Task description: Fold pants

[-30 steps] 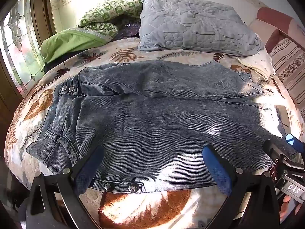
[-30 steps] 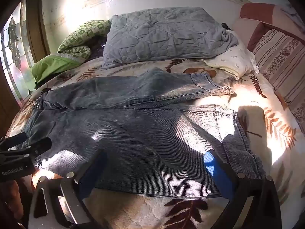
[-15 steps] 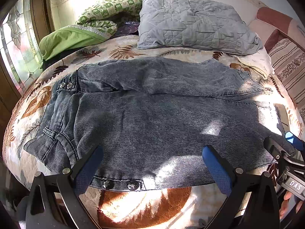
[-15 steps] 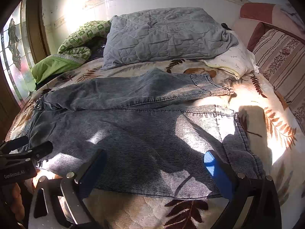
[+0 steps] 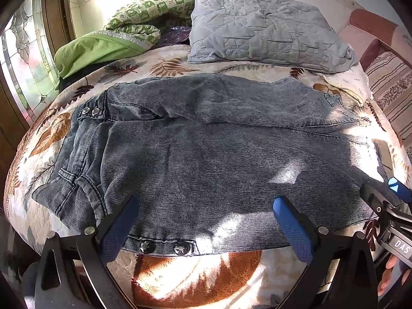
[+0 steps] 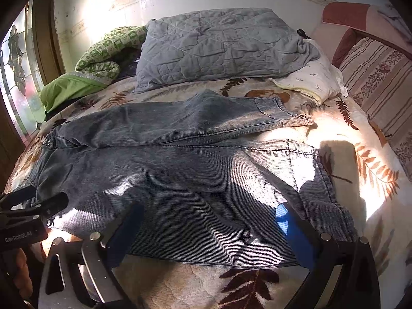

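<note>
Bed (image 5: 195, 270) covered by a cream blanket with brown leaf print; strong sun patches across the near edge and right side. Pants (image 5: 206, 159) — dark grey denim — spread flat across the bed, waistband to the left, hems to the right, far leg lying partly over the near one. Grey quilted pillow (image 5: 262, 31) at the far side against a white wall; green bedding (image 5: 103, 49) bunched left of it; striped cushion (image 6: 373, 82) at right; stained-glass window (image 5: 28, 59) at left. Left gripper (image 5: 206, 224) and right gripper (image 6: 208, 229) — jaws wide apart, holding nothing, above the near edge of the pants.
</note>
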Demonstrator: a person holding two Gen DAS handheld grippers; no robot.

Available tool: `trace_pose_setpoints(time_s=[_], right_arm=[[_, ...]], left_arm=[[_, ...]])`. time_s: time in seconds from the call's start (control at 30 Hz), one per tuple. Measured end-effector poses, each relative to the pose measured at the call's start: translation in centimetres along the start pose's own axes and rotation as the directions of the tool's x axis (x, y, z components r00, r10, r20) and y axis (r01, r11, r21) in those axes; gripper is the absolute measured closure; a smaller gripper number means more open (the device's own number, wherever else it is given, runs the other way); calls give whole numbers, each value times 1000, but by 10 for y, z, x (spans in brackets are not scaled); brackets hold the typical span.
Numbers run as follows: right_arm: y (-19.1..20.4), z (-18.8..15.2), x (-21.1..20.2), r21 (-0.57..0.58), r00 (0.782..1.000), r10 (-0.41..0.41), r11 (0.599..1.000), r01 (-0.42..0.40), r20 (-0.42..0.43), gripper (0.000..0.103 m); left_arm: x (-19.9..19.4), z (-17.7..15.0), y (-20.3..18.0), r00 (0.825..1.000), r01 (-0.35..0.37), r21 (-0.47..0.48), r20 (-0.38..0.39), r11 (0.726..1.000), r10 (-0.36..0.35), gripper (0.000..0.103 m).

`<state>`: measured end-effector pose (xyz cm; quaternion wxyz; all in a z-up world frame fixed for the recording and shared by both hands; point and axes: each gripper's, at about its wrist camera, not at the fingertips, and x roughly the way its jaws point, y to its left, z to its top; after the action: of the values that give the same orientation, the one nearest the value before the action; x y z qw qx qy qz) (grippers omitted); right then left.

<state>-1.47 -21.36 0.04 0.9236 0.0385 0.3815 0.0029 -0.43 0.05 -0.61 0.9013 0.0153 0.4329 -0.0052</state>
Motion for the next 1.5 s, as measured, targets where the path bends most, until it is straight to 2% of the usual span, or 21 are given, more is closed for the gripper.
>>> trace_pose_setpoints(time_s=[1.5], right_arm=[[1, 0, 0, -4, 1000, -4, 1000, 4, -4, 0]], left_arm=[[0, -4, 5, 1000, 7, -16, -5, 1000, -7, 0]])
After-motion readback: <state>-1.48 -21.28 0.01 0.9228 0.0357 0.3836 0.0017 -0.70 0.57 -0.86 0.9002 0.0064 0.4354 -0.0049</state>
